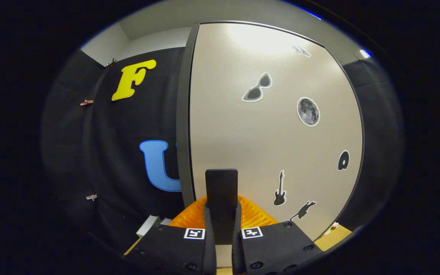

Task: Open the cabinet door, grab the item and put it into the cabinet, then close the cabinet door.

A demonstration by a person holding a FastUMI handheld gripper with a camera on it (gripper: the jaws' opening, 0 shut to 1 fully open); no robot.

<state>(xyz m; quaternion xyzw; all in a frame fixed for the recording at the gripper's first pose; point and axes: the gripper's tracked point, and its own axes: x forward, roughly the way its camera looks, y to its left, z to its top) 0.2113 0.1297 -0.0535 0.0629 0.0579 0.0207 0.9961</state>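
Cabinet door (266, 130) directly ahead, seemingly closed; rigid, smooth panel, best pulled by left edge. Gripper (222, 225) jaws together, apparently clamped on dark upright handle (221, 191). Orange item (252, 215) just beyond.

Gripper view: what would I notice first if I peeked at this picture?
Probably the big pale cabinet door just beyond the fingers, dotted with stickers: sunglasses, a moon and a guitar. Next, the gripper, its fingers shut on a dark flat handle sticking up between them, with something ridged and orange behind.
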